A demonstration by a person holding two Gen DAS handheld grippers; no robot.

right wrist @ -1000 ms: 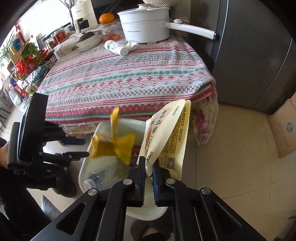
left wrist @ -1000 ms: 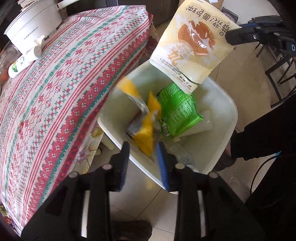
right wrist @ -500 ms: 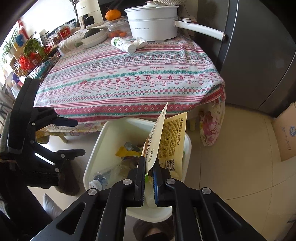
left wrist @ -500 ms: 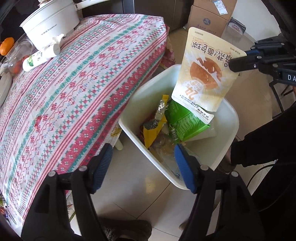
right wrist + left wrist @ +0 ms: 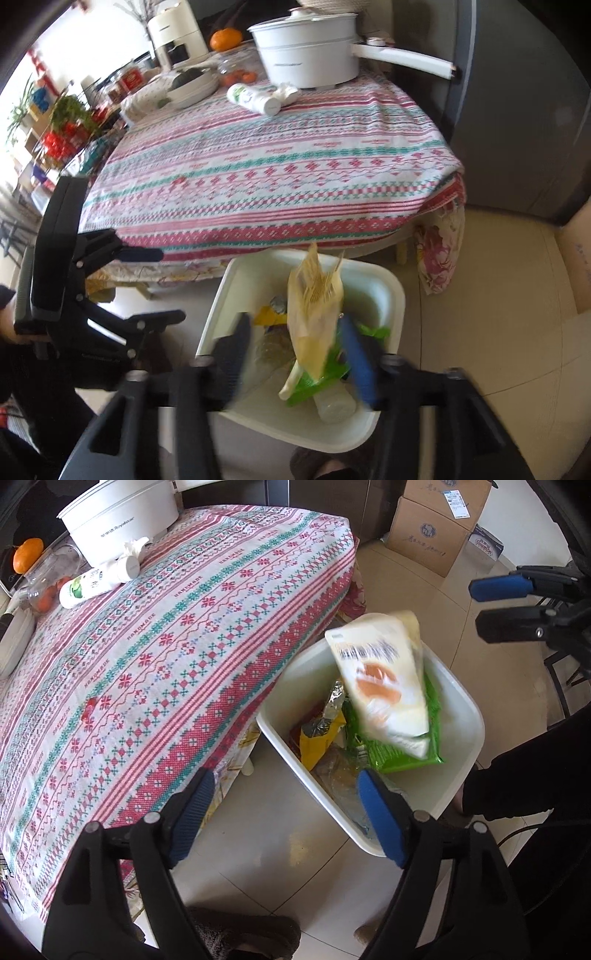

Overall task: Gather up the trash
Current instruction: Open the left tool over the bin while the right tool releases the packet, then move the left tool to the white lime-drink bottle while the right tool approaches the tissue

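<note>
The right gripper (image 5: 299, 354) is opening, and the cream bag (image 5: 384, 686) drops free into the white bin (image 5: 465, 716). The left gripper (image 5: 284, 812) is opening too, empty. Wrappers already lie inside. A bottle (image 5: 99, 581) waits on the far table (image 5: 192, 657).

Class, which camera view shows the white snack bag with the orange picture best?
The left wrist view: the snack bag shows its broad printed face, blurred, above the white bin. The right wrist view shows it only edge-on, between the opening right tongs, whose pads do not touch it.
</note>
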